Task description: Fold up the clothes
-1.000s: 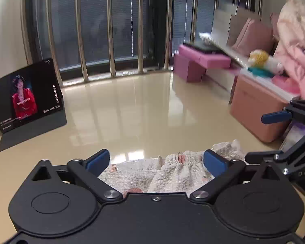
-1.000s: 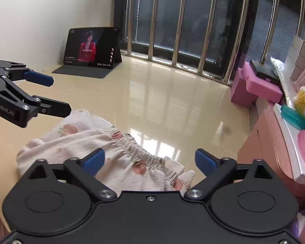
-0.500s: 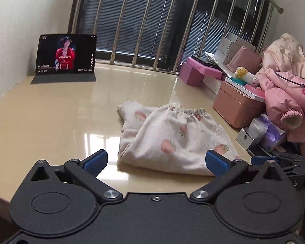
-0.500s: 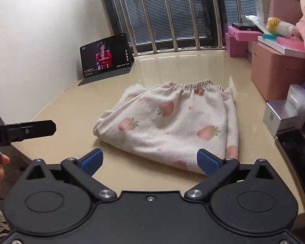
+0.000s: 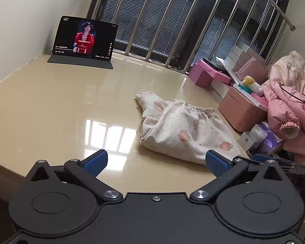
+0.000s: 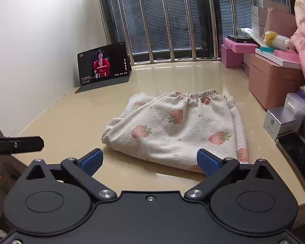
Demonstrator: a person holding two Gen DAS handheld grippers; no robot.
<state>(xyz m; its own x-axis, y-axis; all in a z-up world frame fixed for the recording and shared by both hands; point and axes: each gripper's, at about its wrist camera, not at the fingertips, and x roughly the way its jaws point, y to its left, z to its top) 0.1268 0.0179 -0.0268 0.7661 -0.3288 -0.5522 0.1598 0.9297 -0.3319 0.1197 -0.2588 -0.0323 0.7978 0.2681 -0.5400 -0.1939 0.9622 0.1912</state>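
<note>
The brown-pink box (image 6: 274, 85) to the right of the shorts is closed; a flat white book or tray lies on its lid with a pink pad and a yellow-and-white knitted toy (image 6: 276, 39) on top. What is inside the box cannot be seen. Behind it stand two pink boxes (image 6: 236, 53) with a dark flat thing on the upper one.

The folded shorts (image 6: 179, 126), white with a strawberry print, lie on the glossy beige table (image 5: 61, 109), slightly to the right of its middle. Their gathered elastic waistband is the edge farthest from the grippers, toward the window bars (image 6: 168, 20); the folded edge faces the grippers. The bundle is about as wide as it is deep, so no long axis is clear.

Left of the shorts and well apart, a tablet (image 6: 104, 64) stands propped near the wall, screen lit. Right of the shorts, near the table's edge, are a small white carton (image 6: 278, 122), a purple packet and a heap of pink clothes (image 5: 290, 105).

The left gripper (image 5: 155, 160) and the right gripper (image 6: 150, 160) both hover on the near side of the shorts, fingers spread wide and holding nothing. Nothing lies between them and the shorts.
</note>
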